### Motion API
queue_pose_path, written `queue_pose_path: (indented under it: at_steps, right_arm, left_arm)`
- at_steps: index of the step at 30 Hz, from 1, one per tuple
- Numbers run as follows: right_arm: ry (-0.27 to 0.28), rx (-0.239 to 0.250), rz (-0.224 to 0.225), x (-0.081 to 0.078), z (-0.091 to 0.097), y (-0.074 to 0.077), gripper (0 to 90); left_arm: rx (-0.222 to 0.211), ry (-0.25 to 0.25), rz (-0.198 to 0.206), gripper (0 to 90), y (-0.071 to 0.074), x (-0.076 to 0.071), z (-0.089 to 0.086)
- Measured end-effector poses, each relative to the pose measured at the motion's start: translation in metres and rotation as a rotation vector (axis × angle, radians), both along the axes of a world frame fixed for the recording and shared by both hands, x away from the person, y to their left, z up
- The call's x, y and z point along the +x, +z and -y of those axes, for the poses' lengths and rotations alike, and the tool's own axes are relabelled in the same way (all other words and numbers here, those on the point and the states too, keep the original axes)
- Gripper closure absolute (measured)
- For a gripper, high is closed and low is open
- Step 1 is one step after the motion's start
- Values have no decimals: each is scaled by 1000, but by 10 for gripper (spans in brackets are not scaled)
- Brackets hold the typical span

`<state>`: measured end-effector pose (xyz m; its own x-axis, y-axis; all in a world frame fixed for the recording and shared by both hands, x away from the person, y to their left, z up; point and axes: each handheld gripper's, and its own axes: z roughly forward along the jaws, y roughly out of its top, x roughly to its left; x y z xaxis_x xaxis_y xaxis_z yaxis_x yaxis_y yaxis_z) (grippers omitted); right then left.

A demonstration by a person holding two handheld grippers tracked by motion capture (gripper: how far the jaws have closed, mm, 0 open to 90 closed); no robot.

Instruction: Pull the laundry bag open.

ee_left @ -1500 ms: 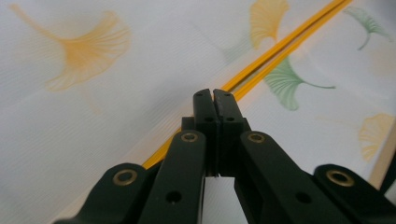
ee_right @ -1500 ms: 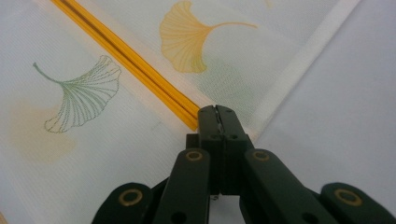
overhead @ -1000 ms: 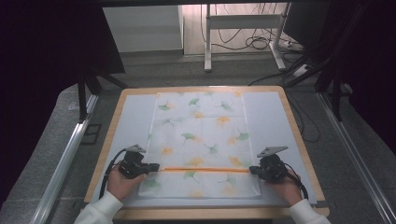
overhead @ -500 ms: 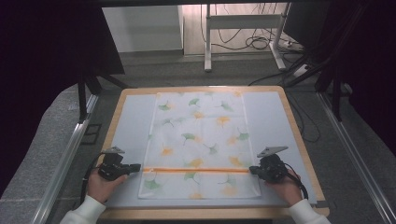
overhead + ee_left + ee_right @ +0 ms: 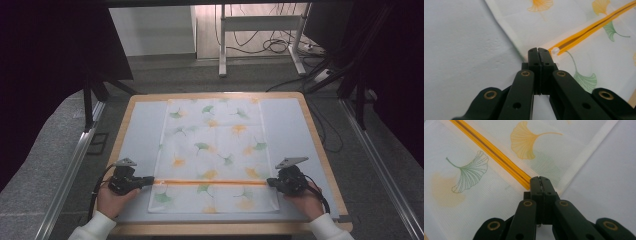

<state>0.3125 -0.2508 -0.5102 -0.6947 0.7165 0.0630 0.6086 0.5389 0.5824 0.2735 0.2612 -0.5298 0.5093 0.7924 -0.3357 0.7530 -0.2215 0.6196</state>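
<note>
Pinching the cloth's (image 5: 215,155) orange zipper (image 5: 491,156) ends (closeups), both tongs closed.

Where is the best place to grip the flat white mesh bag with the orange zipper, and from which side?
Grip the white mesh bag with ginkgo-leaf print at the two ends of its orange zipper, coming in low from the left and right edges. It lies flat, so only the hemmed edges give the jaws something to pinch. Both the left hand-held gripper and the right hand-held gripper appear shut there.
</note>
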Motion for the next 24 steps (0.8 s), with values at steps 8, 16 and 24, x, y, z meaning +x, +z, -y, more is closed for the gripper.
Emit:
queue_pose_path:
  at_steps: [8, 16, 24]
  right_arm:
    - [2, -4, 4, 0, -1, 0, 894]
    - [12, -11, 20, -2, -1, 0, 892]
    - [34, 16, 52, -6, 0, 7, 879]
  left_arm:
    - [25, -43, 4, 652, -2, 0, 21]
    - [9, -36, 46, 558, 5, -3, 23]
    - [-28, -40, 117, 482, 14, -2, 26]
